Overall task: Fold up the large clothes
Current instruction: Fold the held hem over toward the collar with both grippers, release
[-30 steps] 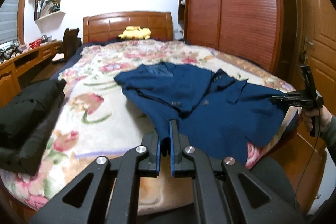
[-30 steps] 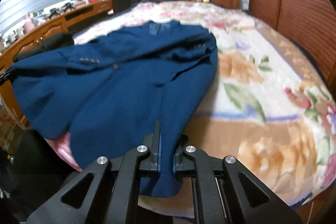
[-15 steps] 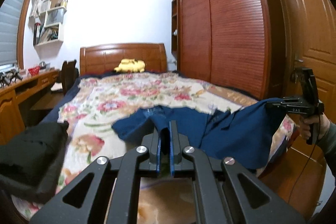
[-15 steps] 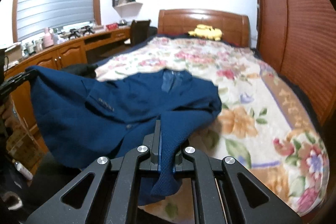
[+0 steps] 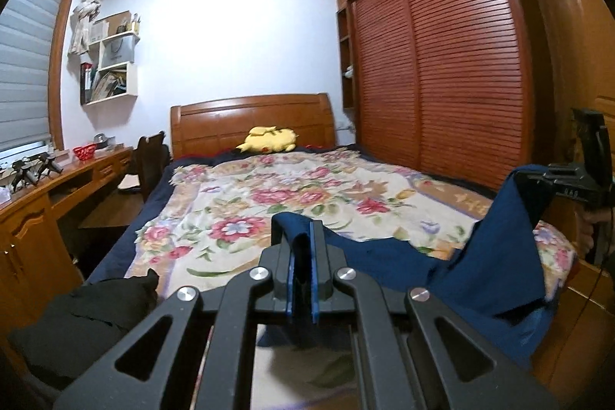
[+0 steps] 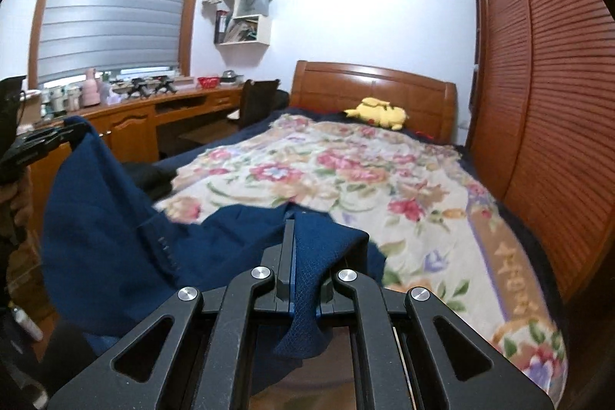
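Navy woven jacket (image 6: 115,237), draped, creased

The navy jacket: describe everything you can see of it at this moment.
The navy jacket is a dark blue, woven-looking garment with a row of small cuff buttons. It hangs slack between the two grippers, raised off the floral bedspread near the foot of the bed, its middle sagging. The left gripper and the right gripper are each shut on a fold of its edge. Blur hides finer detail; its lower part is out of view.
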The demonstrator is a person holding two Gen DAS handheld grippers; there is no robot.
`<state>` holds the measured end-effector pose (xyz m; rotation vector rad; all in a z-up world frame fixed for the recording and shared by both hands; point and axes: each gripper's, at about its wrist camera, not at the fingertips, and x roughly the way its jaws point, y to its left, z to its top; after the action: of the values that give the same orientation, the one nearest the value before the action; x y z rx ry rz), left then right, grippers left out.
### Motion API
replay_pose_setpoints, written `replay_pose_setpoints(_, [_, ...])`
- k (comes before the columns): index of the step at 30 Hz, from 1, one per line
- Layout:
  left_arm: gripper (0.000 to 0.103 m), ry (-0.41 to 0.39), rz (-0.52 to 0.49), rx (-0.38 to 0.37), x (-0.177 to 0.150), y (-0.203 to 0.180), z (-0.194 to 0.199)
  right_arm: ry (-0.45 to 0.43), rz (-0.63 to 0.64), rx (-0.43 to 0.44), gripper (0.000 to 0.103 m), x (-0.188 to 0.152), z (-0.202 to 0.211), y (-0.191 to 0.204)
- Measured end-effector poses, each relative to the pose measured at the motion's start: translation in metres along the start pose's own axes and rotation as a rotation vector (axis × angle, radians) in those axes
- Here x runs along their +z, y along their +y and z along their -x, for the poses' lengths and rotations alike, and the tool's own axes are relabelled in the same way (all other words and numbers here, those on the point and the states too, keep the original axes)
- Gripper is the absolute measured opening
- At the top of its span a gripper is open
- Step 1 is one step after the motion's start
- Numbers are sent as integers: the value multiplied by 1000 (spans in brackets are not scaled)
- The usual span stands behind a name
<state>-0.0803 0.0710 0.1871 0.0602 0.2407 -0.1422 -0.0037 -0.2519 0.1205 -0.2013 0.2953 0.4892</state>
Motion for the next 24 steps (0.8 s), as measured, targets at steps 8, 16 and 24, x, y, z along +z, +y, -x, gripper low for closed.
replay_pose_setpoints(8, [2, 98, 28, 90, -24, 39, -115, 81, -21, -87, 3, 7, -113, -41])
replay_pose_setpoints(16, [2, 196, 47, 158, -54, 72, -234, 170, -34, -143, 3, -16, -228, -85])
replay_pose_setpoints(24, [2, 240, 66, 206, -63, 102, -329, 177, -58, -217, 3, -22, -318, -124])
